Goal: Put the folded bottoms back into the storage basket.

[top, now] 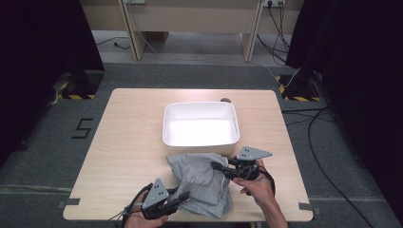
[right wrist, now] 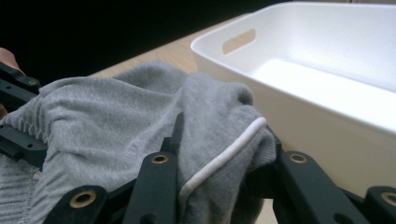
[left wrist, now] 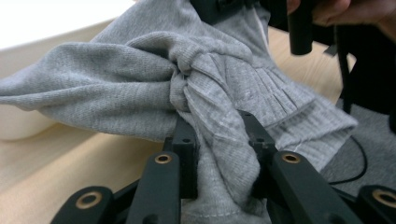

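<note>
A crumpled grey knit garment (top: 202,183) lies on the wooden table (top: 128,142), just in front of a white plastic tub (top: 200,124). My left gripper (top: 183,195) is at the garment's near-left edge, shut on a bunched fold of the grey garment (left wrist: 219,154). My right gripper (top: 216,167) reaches in from the right, shut on another fold of the garment (right wrist: 219,144) that carries a white-piped hem. Both folds are raised off the table. The tub (right wrist: 327,88) is empty and stands right beside the right gripper.
Black curtains hang at both sides of the room. Cables (top: 313,142) trail over the grey floor to the right of the table. A wooden desk frame (top: 190,23) stands beyond the table's far edge. A small dark spot (top: 225,100) sits near the table's far edge.
</note>
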`<state>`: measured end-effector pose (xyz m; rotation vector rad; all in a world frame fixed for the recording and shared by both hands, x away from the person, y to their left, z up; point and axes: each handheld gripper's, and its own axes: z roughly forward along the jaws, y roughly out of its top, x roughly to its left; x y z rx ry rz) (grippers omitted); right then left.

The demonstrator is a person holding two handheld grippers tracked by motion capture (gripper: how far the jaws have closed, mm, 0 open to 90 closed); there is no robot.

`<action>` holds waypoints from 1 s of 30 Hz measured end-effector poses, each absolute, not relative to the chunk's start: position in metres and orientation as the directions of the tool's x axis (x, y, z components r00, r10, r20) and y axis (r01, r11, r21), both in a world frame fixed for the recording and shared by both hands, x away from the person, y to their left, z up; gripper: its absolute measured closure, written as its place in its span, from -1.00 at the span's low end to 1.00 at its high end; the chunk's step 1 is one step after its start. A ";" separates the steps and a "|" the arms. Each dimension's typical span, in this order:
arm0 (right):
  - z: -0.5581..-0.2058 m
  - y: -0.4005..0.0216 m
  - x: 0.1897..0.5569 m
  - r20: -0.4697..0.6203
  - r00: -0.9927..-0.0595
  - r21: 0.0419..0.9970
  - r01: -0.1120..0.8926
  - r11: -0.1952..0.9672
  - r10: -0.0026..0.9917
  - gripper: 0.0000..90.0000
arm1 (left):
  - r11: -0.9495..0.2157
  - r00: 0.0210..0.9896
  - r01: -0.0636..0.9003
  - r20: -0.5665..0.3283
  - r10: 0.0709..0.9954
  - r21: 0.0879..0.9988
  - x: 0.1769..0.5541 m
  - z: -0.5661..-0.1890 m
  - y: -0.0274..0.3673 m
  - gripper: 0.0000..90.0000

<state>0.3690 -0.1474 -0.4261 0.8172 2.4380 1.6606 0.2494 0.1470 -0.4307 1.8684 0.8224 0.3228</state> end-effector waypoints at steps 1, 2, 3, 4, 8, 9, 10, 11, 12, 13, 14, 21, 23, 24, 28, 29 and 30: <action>-0.424 -0.147 0.369 0.227 -0.854 0.888 0.379 0.261 0.467 0.55 | -0.239 0.732 0.390 -0.142 0.666 0.889 0.250 -0.427 0.148 0.59; -0.423 -0.148 0.370 0.230 -0.856 0.890 0.377 0.255 0.463 0.55 | -0.239 0.732 0.390 -0.142 0.666 0.889 0.250 -0.427 0.148 0.59; -0.421 -0.148 0.370 0.230 -0.858 0.893 0.374 0.251 0.460 0.55 | -0.232 0.738 0.377 -0.140 0.660 0.896 0.252 -0.420 0.148 0.59; -0.421 -0.148 0.370 0.230 -0.858 0.893 0.374 0.251 0.460 0.55 | -0.232 0.738 0.377 -0.140 0.660 0.896 0.252 -0.420 0.148 0.59; -0.408 -0.147 0.373 0.225 -0.859 0.905 0.359 0.228 0.459 0.55 | -0.232 0.743 0.358 -0.125 0.657 0.904 0.257 -0.403 0.150 0.59; -0.405 -0.147 0.375 0.221 -0.862 0.909 0.351 0.223 0.456 0.55 | -0.227 0.741 0.359 -0.129 0.658 0.905 0.259 -0.400 0.150 0.59; -0.402 -0.147 0.376 0.221 -0.861 0.909 0.352 0.223 0.458 0.55 | -0.224 0.742 0.358 -0.130 0.658 0.907 0.261 -0.397 0.151 0.59; -0.398 -0.147 0.377 0.219 -0.861 0.912 0.348 0.219 0.459 0.55 | -0.222 0.743 0.355 -0.130 0.657 0.908 0.263 -0.394 0.151 0.59; -0.395 -0.146 0.379 0.212 -0.863 0.915 0.340 0.217 0.458 0.55 | -0.220 0.744 0.351 -0.129 0.656 0.910 0.264 -0.391 0.152 0.59; -0.395 -0.146 0.379 0.212 -0.863 0.915 0.340 0.217 0.458 0.55 | -0.220 0.744 0.351 -0.129 0.656 0.910 0.264 -0.391 0.152 0.59; -0.387 -0.146 0.382 0.204 -0.867 0.920 0.328 0.213 0.456 0.55 | -0.218 0.746 0.343 -0.124 0.654 0.914 0.268 -0.385 0.153 0.59; -0.367 -0.144 0.396 0.196 -0.865 0.924 0.320 0.207 0.462 0.55 | -0.211 0.743 0.341 -0.125 0.658 0.916 0.283 -0.370 0.154 0.59; -0.361 -0.143 0.402 0.191 -0.862 0.925 0.318 0.207 0.469 0.55 | -0.216 0.740 0.330 -0.110 0.663 0.919 0.290 -0.362 0.154 0.59; -0.358 -0.142 0.404 0.196 -0.861 0.925 0.321 0.202 0.469 0.55 | -0.217 0.742 0.329 -0.109 0.662 0.919 0.292 -0.359 0.154 0.59; -0.346 -0.140 0.411 0.182 -0.862 0.931 0.305 0.198 0.474 0.55 | -0.207 0.738 0.320 -0.106 0.666 0.925 0.302 -0.347 0.154 0.59; -0.342 -0.139 0.414 0.182 -0.862 0.933 0.304 0.194 0.473 0.55 | -0.203 0.738 0.318 -0.107 0.667 0.926 0.304 -0.343 0.154 0.59; -0.338 -0.139 0.416 0.182 -0.860 0.932 0.305 0.195 0.476 0.55 | -0.205 0.737 0.312 -0.100 0.668 0.928 0.306 -0.340 0.154 0.59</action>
